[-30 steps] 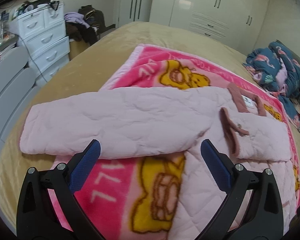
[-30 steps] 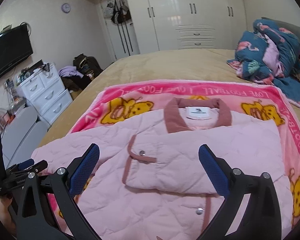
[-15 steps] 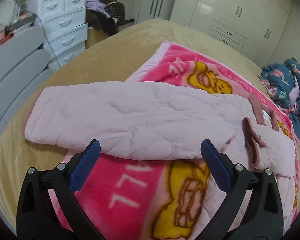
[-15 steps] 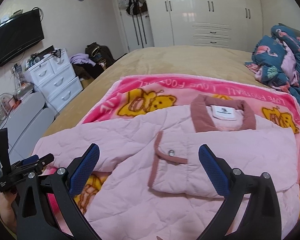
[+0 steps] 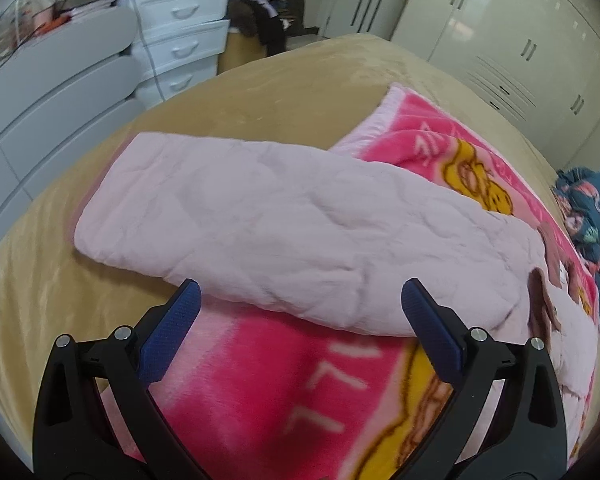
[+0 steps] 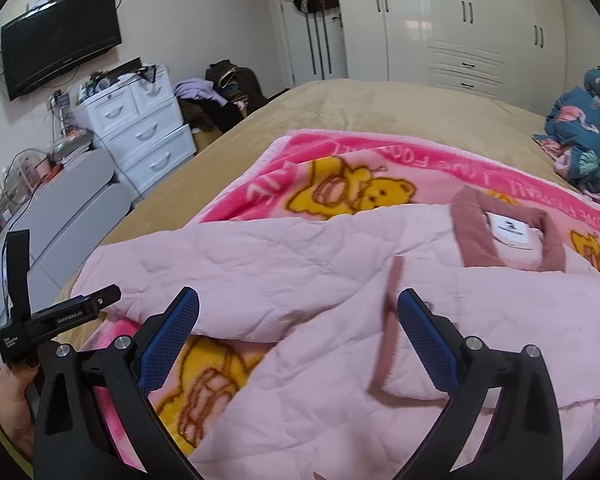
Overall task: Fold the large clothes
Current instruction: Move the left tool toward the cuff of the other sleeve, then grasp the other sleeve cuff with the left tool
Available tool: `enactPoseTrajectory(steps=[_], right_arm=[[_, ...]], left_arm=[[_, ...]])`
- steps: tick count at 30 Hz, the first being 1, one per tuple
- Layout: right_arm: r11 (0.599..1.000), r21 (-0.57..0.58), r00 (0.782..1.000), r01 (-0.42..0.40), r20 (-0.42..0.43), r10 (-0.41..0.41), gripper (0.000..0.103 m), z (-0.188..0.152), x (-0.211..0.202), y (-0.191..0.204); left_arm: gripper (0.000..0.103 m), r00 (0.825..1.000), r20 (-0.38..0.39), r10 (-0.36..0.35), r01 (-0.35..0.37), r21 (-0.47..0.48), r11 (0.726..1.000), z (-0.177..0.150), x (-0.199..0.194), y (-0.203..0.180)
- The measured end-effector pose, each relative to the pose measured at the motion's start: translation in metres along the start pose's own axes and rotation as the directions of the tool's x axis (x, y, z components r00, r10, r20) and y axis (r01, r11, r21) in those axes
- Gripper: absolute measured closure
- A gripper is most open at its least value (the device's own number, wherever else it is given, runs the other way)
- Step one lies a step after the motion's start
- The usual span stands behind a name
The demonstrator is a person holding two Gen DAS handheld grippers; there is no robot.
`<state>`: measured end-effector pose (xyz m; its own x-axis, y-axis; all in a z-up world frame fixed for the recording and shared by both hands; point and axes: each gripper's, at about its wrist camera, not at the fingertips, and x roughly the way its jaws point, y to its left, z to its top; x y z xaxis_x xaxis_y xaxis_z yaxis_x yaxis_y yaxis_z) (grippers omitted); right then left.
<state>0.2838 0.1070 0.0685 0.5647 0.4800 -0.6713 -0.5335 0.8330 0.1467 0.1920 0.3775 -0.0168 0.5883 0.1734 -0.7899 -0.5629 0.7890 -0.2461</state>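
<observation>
Left wrist view: the left gripper (image 5: 300, 304) hangs low over the pink blanket (image 5: 268, 380), its jaws spread wide and holding nothing. Just ahead lies the sleeve (image 5: 268, 224) of the pale pink quilted jacket (image 5: 480, 280), stretched straight out toward the edge of the tan bed (image 5: 280, 84) — laid flat like this, it looks ready to be picked up and folded across the body, and the wide jaws suit a grab at its near hem. Nothing lies between gripper and sleeve. White drawers (image 5: 184, 28) and a heap of dark clothes (image 5: 268, 12) stand off the bed, well clear.

Right wrist view: the right gripper (image 6: 298, 316) is likewise spread and empty, hovering over the jacket's front, where the other sleeve already lies folded in below the dusty-rose collar (image 6: 508, 236). The left gripper's body (image 6: 56, 316) shows at the far left, near the sleeve's cuff end. A blue flamingo-print bundle (image 6: 580, 148) sits at the bed's right side — apart from the jacket, no obstacle
</observation>
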Motion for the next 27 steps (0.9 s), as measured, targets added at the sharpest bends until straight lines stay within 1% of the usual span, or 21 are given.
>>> enactPoseTrajectory(steps=[9,14,15,18,22,25,26,27], right_arm=[[0.995,-0.084,0.997,-0.059,-0.052,0.055,0.004,-0.006,0.028,0.045],[0.992,-0.090,0.993,-0.091,-0.083,0.084,0.004,-0.014,0.042,0.059],[0.991,-0.091,0.992,-0.097,-0.088,0.089,0.004,-0.016,0.044,0.062],[0.989,-0.095,0.990,-0.110,-0.102,0.100,0.004,-0.022,0.050,0.067],[0.987,-0.100,0.987,-0.123,-0.117,0.111,0.004,-0.029,0.054,0.068],[0.988,-0.089,0.986,-0.128,-0.123,0.117,0.004,-0.035,0.054,0.065],[0.989,-0.082,0.985,-0.125,-0.125,0.115,0.004,-0.037,0.054,0.061],[0.989,-0.076,0.985,-0.126,-0.126,0.115,0.004,-0.038,0.053,0.059]], left_arm=[[0.009,1.000,-0.015,0.013,-0.015,-0.127,0.992,0.002,0.008,0.036],[0.009,0.999,-0.049,-0.014,0.004,-0.210,0.978,0.002,0.018,0.055],[0.009,0.998,-0.054,-0.033,0.020,-0.234,0.972,0.001,0.020,0.059],[0.009,0.997,-0.061,-0.036,0.018,-0.283,0.959,0.001,0.024,0.069],[0.009,0.995,-0.070,-0.073,0.043,-0.356,0.933,-0.001,0.032,0.082],[0.009,0.990,-0.067,-0.125,0.086,-0.418,0.904,-0.002,0.040,0.091],[0.009,0.987,-0.059,-0.146,0.105,-0.444,0.890,-0.002,0.044,0.093],[0.009,0.987,-0.054,-0.150,0.109,-0.462,0.880,-0.001,0.047,0.096]])
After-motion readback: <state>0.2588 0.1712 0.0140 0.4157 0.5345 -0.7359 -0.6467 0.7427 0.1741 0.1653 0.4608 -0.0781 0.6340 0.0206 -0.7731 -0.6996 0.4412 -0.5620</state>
